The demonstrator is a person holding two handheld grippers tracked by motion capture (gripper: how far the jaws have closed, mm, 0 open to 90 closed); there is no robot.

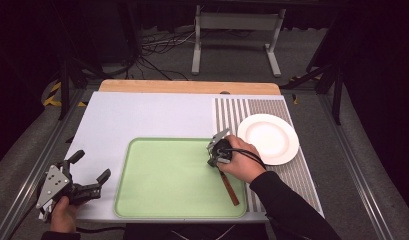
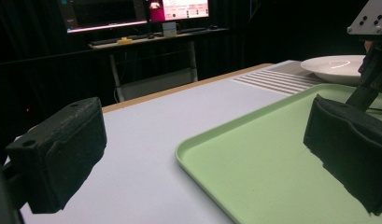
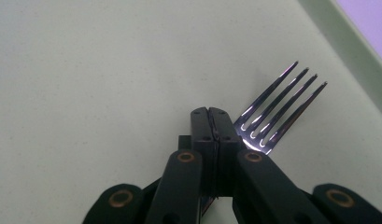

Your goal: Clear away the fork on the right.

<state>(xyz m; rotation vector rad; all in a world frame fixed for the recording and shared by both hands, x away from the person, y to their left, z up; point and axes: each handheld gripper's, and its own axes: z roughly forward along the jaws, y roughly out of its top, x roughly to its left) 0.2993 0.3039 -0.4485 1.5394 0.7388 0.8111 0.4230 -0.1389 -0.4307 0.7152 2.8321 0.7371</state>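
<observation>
I hold the right gripper (image 1: 218,150) over the right part of the pale green plastic tray (image 1: 162,200), its fingers (image 3: 201,126) pressed together on the neck of a polished metal fork with a brown wooden handle (image 3: 278,108). The fork sits low over the tray's floor: its four tines point past the fingers in the right gripper view, and the handle (image 1: 230,187) runs back toward the near right corner in the high view. I cannot tell whether it touches the tray.

Handling, as I judge it: light, rigid, not fragile. The polished neck is slippery and narrow, so the fork may pivot in the grip. A hold nearer the handle's start should balance it better.

The left gripper (image 1: 89,176) rests at the near left of the white worktop (image 1: 142,115), fingers (image 2: 62,149) wide apart, holding nothing. A round white plate (image 1: 268,138) stands right of the tray.
</observation>
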